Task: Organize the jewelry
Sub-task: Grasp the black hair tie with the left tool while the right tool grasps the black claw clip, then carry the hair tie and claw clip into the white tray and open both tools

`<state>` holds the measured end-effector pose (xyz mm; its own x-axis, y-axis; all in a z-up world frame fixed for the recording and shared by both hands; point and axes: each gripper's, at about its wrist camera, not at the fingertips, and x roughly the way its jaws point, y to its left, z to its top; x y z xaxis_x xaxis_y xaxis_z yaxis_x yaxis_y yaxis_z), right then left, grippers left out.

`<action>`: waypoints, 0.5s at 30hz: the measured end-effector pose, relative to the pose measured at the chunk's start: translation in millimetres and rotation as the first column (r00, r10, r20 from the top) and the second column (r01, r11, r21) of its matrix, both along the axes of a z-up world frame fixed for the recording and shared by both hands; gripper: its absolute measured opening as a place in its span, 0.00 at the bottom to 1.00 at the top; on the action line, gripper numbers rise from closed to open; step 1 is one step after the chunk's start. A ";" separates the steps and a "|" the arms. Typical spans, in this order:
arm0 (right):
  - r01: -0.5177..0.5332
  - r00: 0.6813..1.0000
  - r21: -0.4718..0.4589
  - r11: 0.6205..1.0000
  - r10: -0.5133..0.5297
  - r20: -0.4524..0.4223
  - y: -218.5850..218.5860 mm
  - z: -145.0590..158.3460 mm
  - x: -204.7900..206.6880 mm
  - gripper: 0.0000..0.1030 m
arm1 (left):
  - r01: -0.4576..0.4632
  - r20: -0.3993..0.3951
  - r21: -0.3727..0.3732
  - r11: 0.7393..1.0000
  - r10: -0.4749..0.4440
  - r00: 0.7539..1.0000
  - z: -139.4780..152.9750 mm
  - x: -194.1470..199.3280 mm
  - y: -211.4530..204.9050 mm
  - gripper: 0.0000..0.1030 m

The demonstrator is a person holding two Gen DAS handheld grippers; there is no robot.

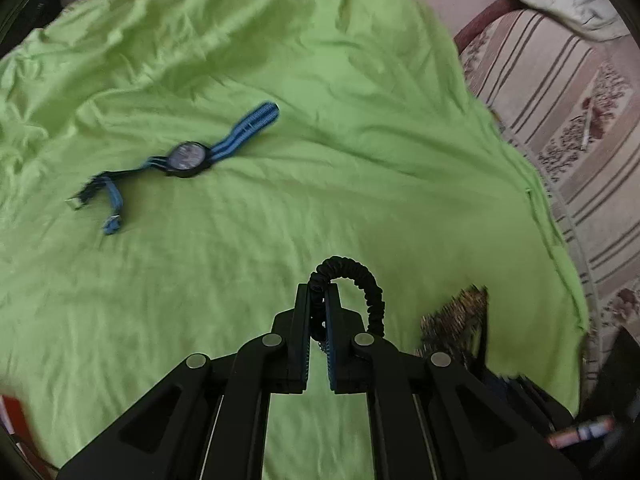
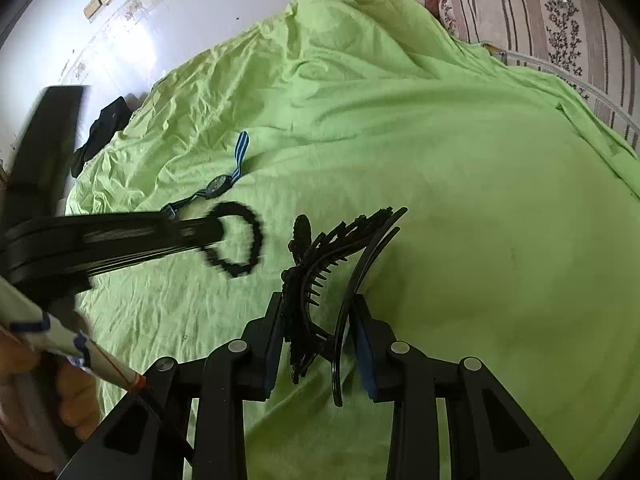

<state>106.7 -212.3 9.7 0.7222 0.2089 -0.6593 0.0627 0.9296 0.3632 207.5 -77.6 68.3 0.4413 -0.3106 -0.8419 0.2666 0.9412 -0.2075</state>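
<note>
My left gripper [image 1: 318, 294] is shut on a black fabric-covered bracelet [image 1: 366, 284] and holds it above the green sheet [image 1: 320, 80]; the same loop [image 2: 244, 242] shows in the right wrist view, hanging from the left gripper's blurred fingers [image 2: 200, 232]. My right gripper [image 2: 318, 300] is shut on a black banana hair clip [image 2: 324, 264] with open teeth, held over the sheet [image 2: 480, 200]. A watch [image 1: 186, 156] with a blue striped strap lies flat on the sheet to the left, also seen in the right wrist view [image 2: 218, 186].
A patterned box [image 1: 460, 320] sits at the lower right near the sheet's edge. A striped floral cover [image 1: 560, 100] lies right of the sheet. Dark cloth [image 2: 100, 132] and a white wall [image 2: 120, 20] lie at the far left.
</note>
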 end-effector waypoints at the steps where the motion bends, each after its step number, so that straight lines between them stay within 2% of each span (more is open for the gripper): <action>1: 0.001 1.000 0.000 1.000 -0.001 0.005 0.2 1.8 -1.0 0.34 | -0.002 0.007 -0.006 1.000 0.002 1.000 5.8 -6.0 4.8 0.06; 10: -0.014 0.998 0.043 0.999 0.012 0.066 3.5 22.1 -21.8 0.34 | -0.065 0.055 -0.071 0.995 0.069 0.996 62.9 -90.3 68.0 0.06; 15: -0.045 0.996 0.055 0.997 0.040 0.079 14.6 28.1 -38.3 0.34 | -0.133 0.064 -0.143 0.981 0.144 0.988 86.3 -146.7 111.5 0.06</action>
